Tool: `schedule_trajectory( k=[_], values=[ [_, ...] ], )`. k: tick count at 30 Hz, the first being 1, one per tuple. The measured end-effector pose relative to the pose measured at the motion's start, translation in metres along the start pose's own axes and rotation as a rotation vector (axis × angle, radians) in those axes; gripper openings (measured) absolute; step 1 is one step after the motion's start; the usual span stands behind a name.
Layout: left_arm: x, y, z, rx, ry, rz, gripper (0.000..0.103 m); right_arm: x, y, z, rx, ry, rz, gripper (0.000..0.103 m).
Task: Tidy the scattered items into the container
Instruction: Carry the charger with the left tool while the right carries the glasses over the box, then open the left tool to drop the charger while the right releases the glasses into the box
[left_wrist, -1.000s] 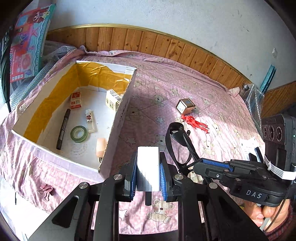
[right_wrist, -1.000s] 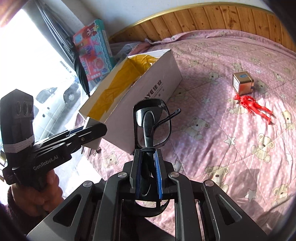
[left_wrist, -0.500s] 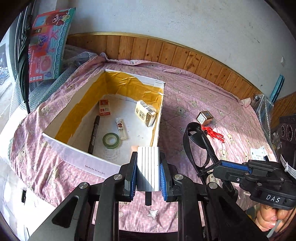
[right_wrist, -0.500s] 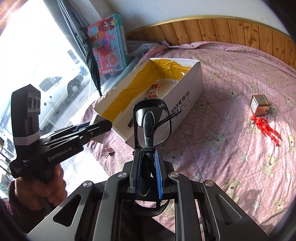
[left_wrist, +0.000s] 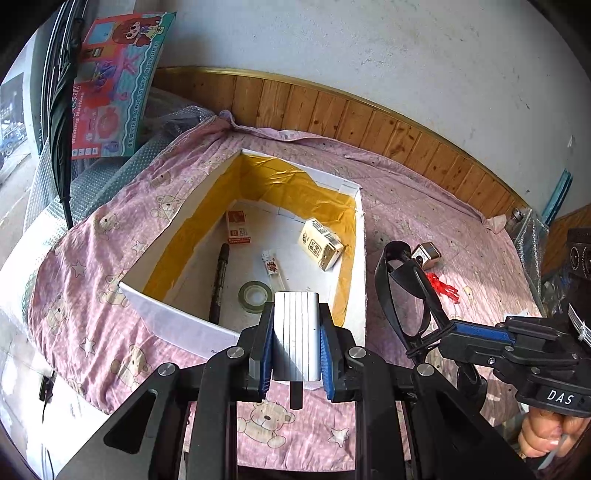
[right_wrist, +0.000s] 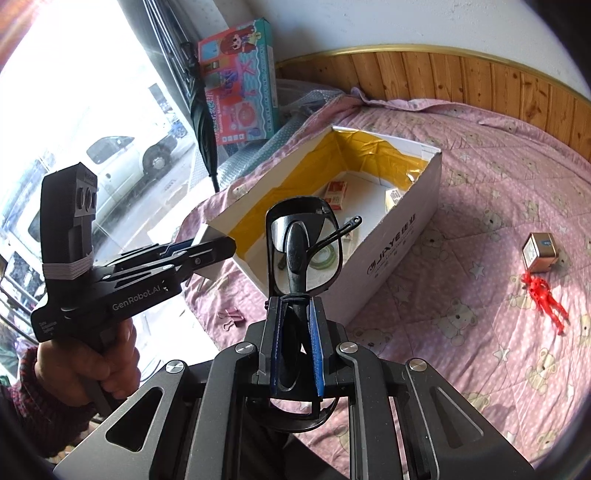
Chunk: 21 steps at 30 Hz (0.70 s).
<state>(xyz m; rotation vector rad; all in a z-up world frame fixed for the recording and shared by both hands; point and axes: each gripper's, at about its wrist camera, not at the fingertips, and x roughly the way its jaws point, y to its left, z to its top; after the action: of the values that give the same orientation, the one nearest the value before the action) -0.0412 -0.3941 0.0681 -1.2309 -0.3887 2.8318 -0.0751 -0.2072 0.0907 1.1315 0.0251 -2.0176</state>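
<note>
Left wrist view: my left gripper (left_wrist: 296, 341) is clamped on a white ribbed block (left_wrist: 296, 334), held upright between the blue pads (left_wrist: 266, 349). A second ago this block sat over the quilt beside the box wall; it now hangs at the near rim of the open box (left_wrist: 173, 314), which has swung to the centre of the view. Inside the box lie a black marker (left_wrist: 218, 282), a roll of tape (left_wrist: 255, 296), a lighter (left_wrist: 271, 264), a red-and-white packet (left_wrist: 237, 232) and a small printed carton (left_wrist: 320, 248).

Right wrist view: my right gripper (right_wrist: 297, 341) is closed on a pair of black glasses (right_wrist: 302, 251), lenses upward, one temple arm sticking out. It too has risen, so the box interior now shows behind the lenses.

I judge both loads near release, the block first. Out on the pink quilt (right_wrist: 498, 206), well apart from the box, remain a small metal cube (right_wrist: 540, 251), a red figure (right_wrist: 546, 300) just beside it, and pink binder clips (right_wrist: 232, 320) near the box's corner.
</note>
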Motion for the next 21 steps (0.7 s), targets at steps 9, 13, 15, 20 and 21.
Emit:
schedule_trajectory(
  k=[9,13,15,20,21],
  values=[
    [0.016,0.007,0.024,0.149,0.028,-0.012,0.022,0.014,-0.006,0.034,-0.007,0.018,0.020,0.014],
    [0.027,0.009,0.031,0.230,0.043,-0.025,0.022,0.025,-0.010,0.049,-0.009,0.031,0.033,0.014],
    [0.032,0.009,0.034,0.276,0.047,-0.033,0.022,0.033,-0.014,0.057,-0.003,0.044,0.044,0.014],
    [0.042,0.007,0.041,0.408,0.048,-0.088,0.022,0.051,-0.020,0.083,-0.006,0.075,0.057,0.014],
    [0.044,0.005,0.043,0.442,0.051,-0.098,0.022,0.055,-0.021,0.089,-0.010,0.080,0.056,0.014]
  ],
)
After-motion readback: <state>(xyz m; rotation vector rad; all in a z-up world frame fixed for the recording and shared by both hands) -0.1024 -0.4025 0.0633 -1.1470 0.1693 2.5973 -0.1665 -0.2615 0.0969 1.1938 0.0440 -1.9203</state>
